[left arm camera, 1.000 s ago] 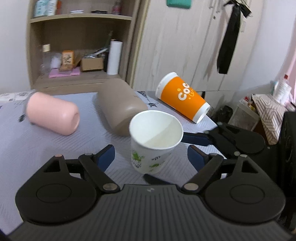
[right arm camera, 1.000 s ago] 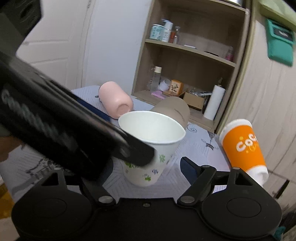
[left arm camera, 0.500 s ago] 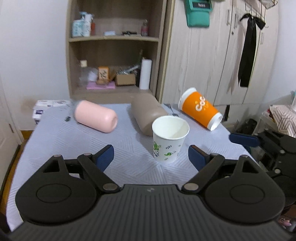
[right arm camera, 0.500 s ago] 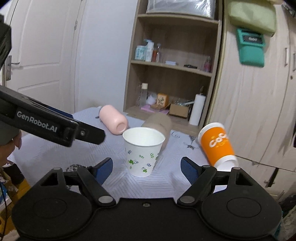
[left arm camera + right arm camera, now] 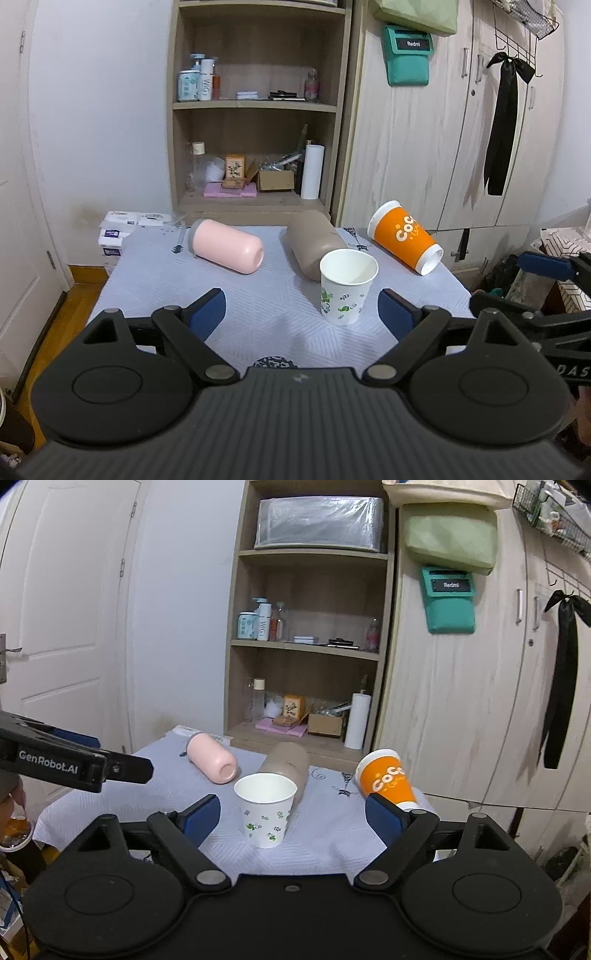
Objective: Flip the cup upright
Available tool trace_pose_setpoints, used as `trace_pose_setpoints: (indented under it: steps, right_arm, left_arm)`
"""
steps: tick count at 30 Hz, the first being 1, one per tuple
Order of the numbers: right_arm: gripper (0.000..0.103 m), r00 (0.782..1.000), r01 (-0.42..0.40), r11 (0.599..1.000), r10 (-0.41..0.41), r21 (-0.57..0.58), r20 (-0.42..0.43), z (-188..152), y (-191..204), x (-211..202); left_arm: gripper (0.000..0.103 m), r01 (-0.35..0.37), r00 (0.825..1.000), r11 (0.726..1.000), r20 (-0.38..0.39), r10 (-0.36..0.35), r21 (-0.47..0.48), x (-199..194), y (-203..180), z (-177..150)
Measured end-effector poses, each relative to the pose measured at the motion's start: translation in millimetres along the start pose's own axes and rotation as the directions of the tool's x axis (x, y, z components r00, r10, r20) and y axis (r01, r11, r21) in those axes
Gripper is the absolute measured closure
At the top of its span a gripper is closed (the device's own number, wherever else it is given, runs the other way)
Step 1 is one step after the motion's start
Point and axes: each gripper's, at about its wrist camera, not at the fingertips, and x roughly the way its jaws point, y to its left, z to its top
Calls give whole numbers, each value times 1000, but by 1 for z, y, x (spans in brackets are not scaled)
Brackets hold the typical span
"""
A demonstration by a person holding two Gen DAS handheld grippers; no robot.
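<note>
A white paper cup with green prints (image 5: pixel 347 291) stands upright, mouth up, on the grey-clothed table (image 5: pixel 155 273); it also shows in the right wrist view (image 5: pixel 266 814). My left gripper (image 5: pixel 303 314) is open and empty, held back from the cup near the table's front. My right gripper (image 5: pixel 291 814) is open and empty, also back from the cup. Three cups lie on their sides behind it: a pink one (image 5: pixel 225 245), a brown one (image 5: pixel 314 243) and an orange one (image 5: pixel 404 236).
A wooden shelf unit (image 5: pixel 258 110) with bottles, boxes and a paper roll stands behind the table, next to a pale wardrobe (image 5: pixel 443 147). The right gripper's body shows at the right edge of the left wrist view (image 5: pixel 546 269). A door (image 5: pixel 55 627) is at left.
Both grippers have drawn back and up from the upright paper cup, so it looks smaller and farther. The cup stays standing where it was.
</note>
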Motion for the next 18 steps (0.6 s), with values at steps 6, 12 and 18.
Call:
trace_pose_setpoints:
  steps: [6,12,18]
  right_arm:
    - [0,997,76,996,-76,46,1,12,-2,-11]
    - [0,991,133,989,-132,67,-16,18,2,-19]
    - [0,987,155,980,-149,122,-54,18,2,-19]
  left_arm:
    - [5,-44,999,999,2,44,13,-12,-1,2]
    - [0,-87,996,996,-9,87,4,-19,2,6]
    - [0,-146,988,989,-56,147,21,-18,1,5]
